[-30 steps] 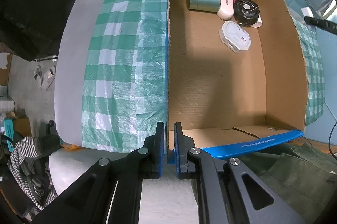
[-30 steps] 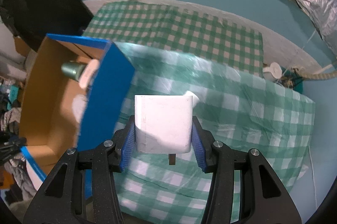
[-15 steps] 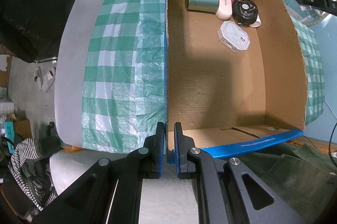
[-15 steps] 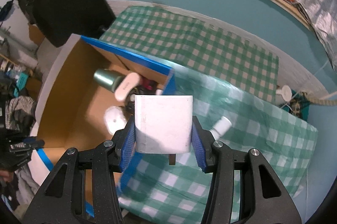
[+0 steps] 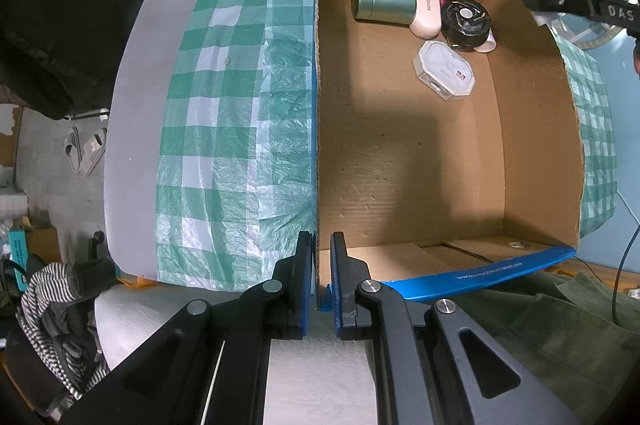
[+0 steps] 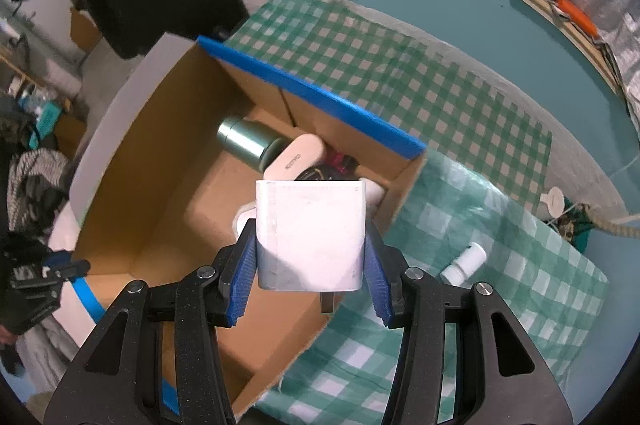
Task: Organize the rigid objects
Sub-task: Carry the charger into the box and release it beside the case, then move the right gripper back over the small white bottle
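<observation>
The open brown cardboard box with blue-taped rims sits on the green-and-white checked plastic tablecloth, and most of its floor is bare. My left gripper pinches the near corner of its left wall, the jaws nearly closed on the cardboard edge, so I keep that grip firm to stop the box sliding. My right gripper holds the white square plug-in charger block squarely between its blue pads, jaws about half open around it, hovering over the right wall near the far corner. Below it lie the green metal cylinder can, the white oval case, the black round gadget and the clear octagonal plastic box. I judge the best move is to carry the block toward the bare floor, lower it close to the cardboard, then open gently so it does not knock the cluster. A small white bottle waits on the cloth outside
</observation>
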`<state>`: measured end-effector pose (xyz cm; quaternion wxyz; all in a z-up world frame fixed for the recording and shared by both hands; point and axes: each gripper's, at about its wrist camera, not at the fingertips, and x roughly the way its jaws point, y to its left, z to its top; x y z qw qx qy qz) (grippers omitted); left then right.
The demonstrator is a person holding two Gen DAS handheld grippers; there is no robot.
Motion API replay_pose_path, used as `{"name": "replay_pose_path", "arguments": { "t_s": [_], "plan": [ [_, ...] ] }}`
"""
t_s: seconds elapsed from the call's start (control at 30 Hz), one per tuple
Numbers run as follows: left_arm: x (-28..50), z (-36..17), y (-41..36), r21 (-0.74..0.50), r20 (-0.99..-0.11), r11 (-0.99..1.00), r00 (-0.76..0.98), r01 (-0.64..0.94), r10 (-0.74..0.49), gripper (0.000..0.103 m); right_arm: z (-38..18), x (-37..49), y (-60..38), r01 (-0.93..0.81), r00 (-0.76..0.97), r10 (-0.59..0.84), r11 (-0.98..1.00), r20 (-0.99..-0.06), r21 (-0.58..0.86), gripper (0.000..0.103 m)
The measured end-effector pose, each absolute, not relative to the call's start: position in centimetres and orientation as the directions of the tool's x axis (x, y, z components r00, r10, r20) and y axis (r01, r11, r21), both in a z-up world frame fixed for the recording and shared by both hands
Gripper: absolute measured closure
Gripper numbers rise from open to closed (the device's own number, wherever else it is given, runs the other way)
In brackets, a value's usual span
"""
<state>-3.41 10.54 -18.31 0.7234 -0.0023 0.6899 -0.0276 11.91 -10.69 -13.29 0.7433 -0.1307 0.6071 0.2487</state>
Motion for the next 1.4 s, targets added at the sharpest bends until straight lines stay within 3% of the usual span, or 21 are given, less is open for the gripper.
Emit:
{"name": "replay_pose_path", "arguments": {
  "t_s": [0.47, 1.27, 1.4],
  "plan": [
    [-3.3, -18.4, 10.7, -0.044, -0.998, 0.999, 0.045, 0.032, -0.045, 0.095, -15.1, 11.3, -10.0, -0.538, 0.112, 0.185, 0.837, -0.976, 0.097, 0.054],
    [-3.5, -18.4, 10.6, -0.039, -0.998, 0.999, 0.045, 0.035, -0.04, 0.095, -10.9, 10.7, -12.7, -0.475, 0.164, 0.246, 0.869, -0.955, 0.142, 0.054],
    [-3.6, -18.4, 10.6, -0.038, -0.998, 0.999, 0.045, 0.035, -0.039, 0.095, -10.8, 10.9, -13.8, -0.459, 0.169, 0.229, 0.879, -0.959, 0.129, 0.05]
  ]
}}
